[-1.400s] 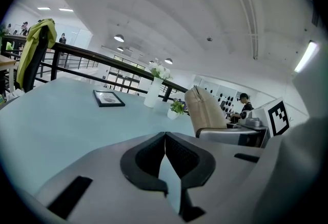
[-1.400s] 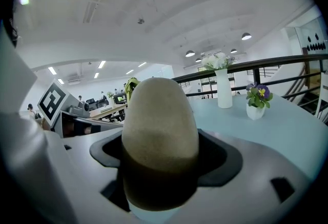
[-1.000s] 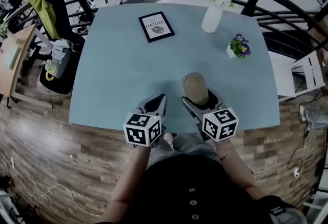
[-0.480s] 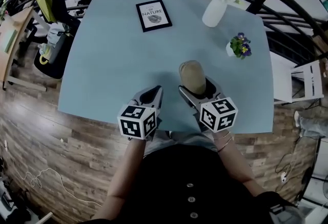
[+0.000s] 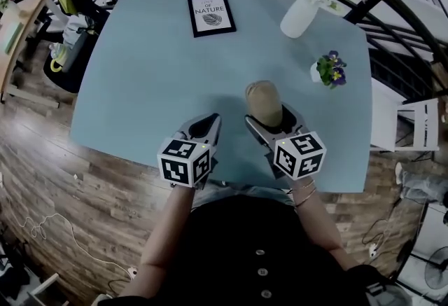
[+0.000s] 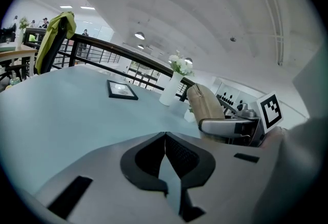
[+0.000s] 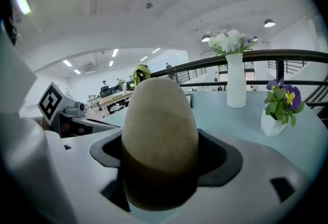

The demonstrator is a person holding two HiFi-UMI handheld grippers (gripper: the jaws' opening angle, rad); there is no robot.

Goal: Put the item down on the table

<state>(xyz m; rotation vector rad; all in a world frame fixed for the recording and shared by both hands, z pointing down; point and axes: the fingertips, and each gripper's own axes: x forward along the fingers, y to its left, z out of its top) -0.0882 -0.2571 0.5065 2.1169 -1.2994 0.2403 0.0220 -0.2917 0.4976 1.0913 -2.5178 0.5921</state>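
Pale blue bench is carrying a white flower vase. Nearer the person than that vase, the right gripper is clamping a tan egg-shaped item in its fingers, while the left gripper is keeping its own pressed together, empty.

Left gripper closed, right gripper around item.

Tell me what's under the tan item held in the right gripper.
The blue table lies below the tan item, clamped in the right gripper near the table's front edge. The jaws cover the item's lower end, so whether it touches the table cannot be told.
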